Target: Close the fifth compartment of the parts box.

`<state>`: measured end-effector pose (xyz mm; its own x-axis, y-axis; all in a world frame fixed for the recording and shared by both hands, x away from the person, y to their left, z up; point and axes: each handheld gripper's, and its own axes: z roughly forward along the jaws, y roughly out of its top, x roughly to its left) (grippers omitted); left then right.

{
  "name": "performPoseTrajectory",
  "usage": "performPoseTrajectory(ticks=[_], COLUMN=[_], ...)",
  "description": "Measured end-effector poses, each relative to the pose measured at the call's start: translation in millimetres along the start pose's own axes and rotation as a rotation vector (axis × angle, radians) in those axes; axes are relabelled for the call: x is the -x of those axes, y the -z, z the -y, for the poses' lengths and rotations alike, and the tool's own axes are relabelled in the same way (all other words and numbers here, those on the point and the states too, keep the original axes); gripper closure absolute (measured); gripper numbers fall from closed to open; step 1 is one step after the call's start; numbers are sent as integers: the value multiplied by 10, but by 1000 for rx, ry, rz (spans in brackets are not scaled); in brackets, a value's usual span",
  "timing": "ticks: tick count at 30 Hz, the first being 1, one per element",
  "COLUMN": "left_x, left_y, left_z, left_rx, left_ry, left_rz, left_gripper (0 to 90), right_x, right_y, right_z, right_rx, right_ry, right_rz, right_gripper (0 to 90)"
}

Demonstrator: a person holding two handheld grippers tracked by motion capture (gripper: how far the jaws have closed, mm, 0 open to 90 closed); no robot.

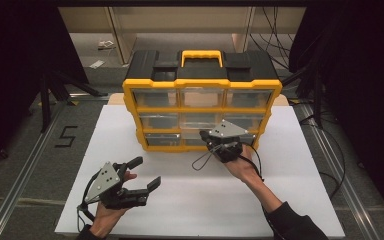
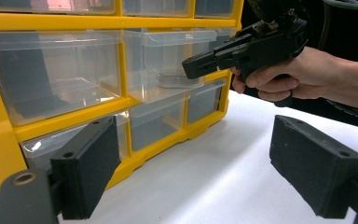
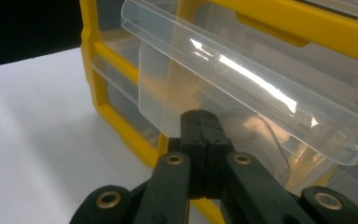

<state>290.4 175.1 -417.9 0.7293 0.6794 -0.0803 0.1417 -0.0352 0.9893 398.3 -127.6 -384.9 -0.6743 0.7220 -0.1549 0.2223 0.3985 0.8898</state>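
A yellow and black organizer (image 1: 202, 85) with clear drawers stands at the back of the white table. Its centre drawer in the middle row (image 2: 168, 60) sticks out a little from the yellow frame (image 3: 121, 121). My right gripper (image 1: 203, 134) is shut, and its tips (image 3: 200, 119) rest against the clear front of that drawer (image 3: 242, 79); I see nothing between the jaws. From the left gripper view, the right gripper (image 2: 191, 67) points at the drawer front. My left gripper (image 1: 145, 173) is open and empty at the front left, its jaws wide apart (image 2: 186, 140) and facing the organizer.
The white table top (image 1: 190, 200) spreads in front of the organizer. A clear rounded pull tab (image 3: 256, 135) shows just right of my right jaws. Black stands and cables flank the table, with grey floor beyond its edges.
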Motion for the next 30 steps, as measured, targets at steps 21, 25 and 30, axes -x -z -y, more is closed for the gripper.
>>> performPoseTrajectory(ticks=[21, 25, 30], left_x=[6, 8, 8], left_y=[-1, 0, 0], left_z=[-1, -2, -1], left_rx=[0, 0, 0], left_ry=[-4, -5, -5], left_rz=[1, 1, 1], left_gripper=[153, 153, 153], right_x=[52, 58, 64], right_y=[-48, -57, -67], right_z=[-6, -8, -11], right_rx=[-2, -3, -3], right_ry=[-9, -9, -9], right_rz=[16, 20, 23], right_gripper=[900, 900, 900])
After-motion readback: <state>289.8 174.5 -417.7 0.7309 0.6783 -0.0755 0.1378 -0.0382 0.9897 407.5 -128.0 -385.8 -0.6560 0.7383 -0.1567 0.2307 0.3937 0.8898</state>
